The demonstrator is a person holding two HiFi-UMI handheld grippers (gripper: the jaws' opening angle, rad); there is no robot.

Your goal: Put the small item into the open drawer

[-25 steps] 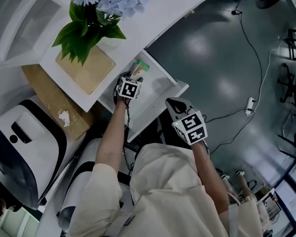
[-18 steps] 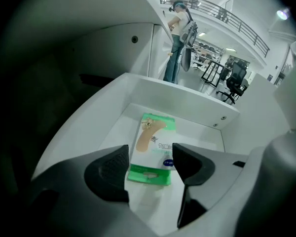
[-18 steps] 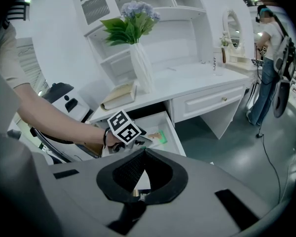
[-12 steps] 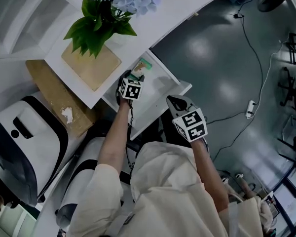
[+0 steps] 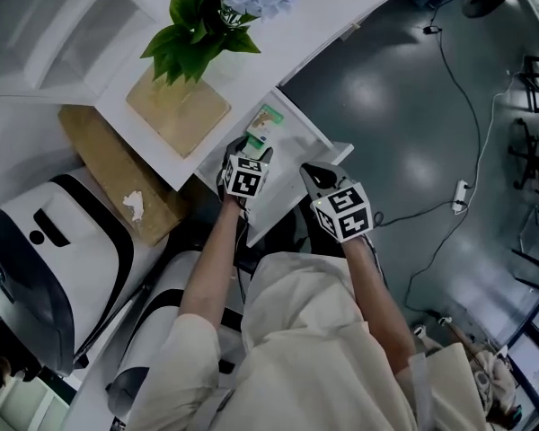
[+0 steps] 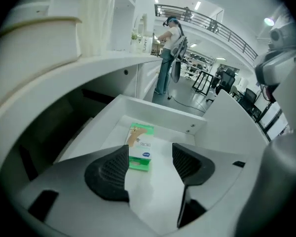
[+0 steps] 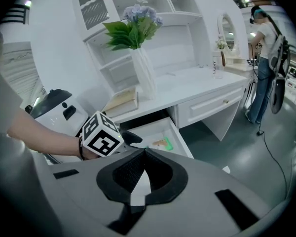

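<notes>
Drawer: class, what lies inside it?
A small green-and-white box lies flat on the drawer floor, beyond the open left gripper. The jaws cover the nearer floor.

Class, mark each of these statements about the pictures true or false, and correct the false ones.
1. The small green and white box lies inside the open white drawer. True.
2. The left claw is clamped on the box. False: its jaws stand apart and the box lies beyond them, on the drawer's floor.
3. The right claw is shut with nothing between its jaws. True.
4. The blue flowers stand in the drawer. False: they stand in a white vase on the white desk top.
</notes>
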